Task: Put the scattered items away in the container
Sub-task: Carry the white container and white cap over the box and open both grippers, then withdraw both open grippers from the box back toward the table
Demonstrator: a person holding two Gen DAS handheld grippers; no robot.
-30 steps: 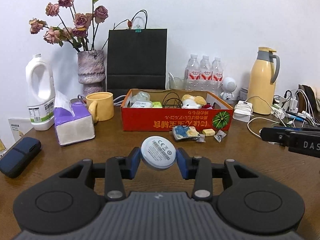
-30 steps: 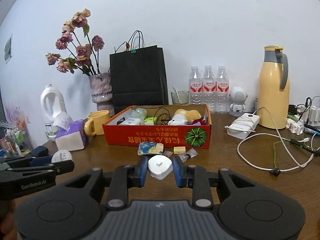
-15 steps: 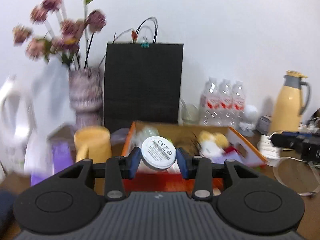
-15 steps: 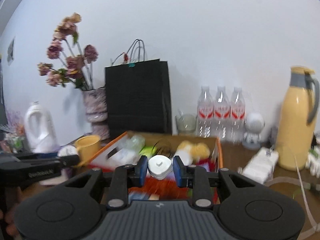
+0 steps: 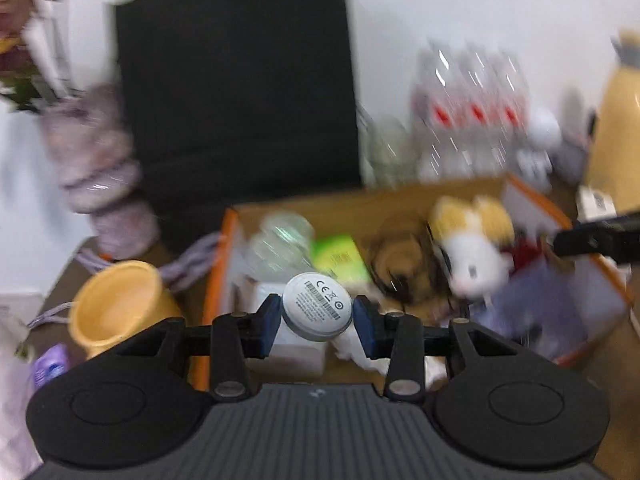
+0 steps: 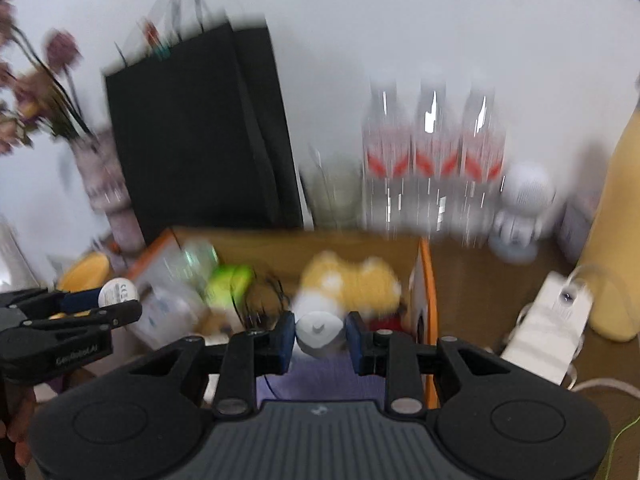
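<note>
My left gripper (image 5: 317, 322) is shut on a round white disc (image 5: 317, 311) with a printed label and holds it above the left part of the orange cardboard box (image 5: 218, 280). My right gripper (image 6: 320, 338) is shut on a small white plug-like piece (image 6: 319, 330) above the right part of the same box (image 6: 425, 288). The box holds a yellow and white plush toy (image 5: 474, 256), a green item (image 5: 340, 256), a clear bottle (image 5: 282, 244) and black cable. The left gripper with the disc also shows in the right wrist view (image 6: 116, 300). Both views are blurred.
A black paper bag (image 5: 236, 80) stands behind the box, with a vase of dried flowers (image 5: 96, 168) to its left. A yellow mug (image 5: 120, 310) sits left of the box. Water bottles (image 6: 432, 148), a white robot figure (image 6: 524, 200), a yellow thermos (image 6: 616, 240) and a white charger (image 6: 548, 340) stand at the right.
Both grippers have risen from low over the table and moved forward over the box, each still holding its item. The loose wrappers in front of the box have dropped out of view.
</note>
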